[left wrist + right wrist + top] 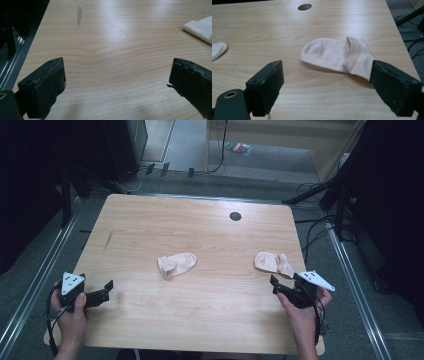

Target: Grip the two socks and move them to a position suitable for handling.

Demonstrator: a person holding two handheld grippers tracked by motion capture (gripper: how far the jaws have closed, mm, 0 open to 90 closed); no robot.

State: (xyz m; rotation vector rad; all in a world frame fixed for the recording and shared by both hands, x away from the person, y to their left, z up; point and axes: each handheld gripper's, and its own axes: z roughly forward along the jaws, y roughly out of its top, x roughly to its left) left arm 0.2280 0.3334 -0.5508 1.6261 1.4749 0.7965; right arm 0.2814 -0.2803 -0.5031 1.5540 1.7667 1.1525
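Two pale pink socks lie flat on the wooden table (200, 320). One sock (177, 265) is near the middle; its edge (200, 28) shows at the far right of the left gripper view. The other sock (273, 262) lies toward the right edge, just ahead of my right gripper (276, 286). In the right gripper view that sock (337, 56) rests beyond the wide-apart jaws of the right gripper (324, 87), untouched. My left gripper (106, 291) is held low near the table's front left, and the left gripper (117, 82) is open over bare wood.
A round cable hole (235, 216) sits at the back of the table, and a dark streak (108, 239) marks the left side. Metal rails (40, 280) run along the floor on both sides. Cables (315, 227) lie on the floor at the right.
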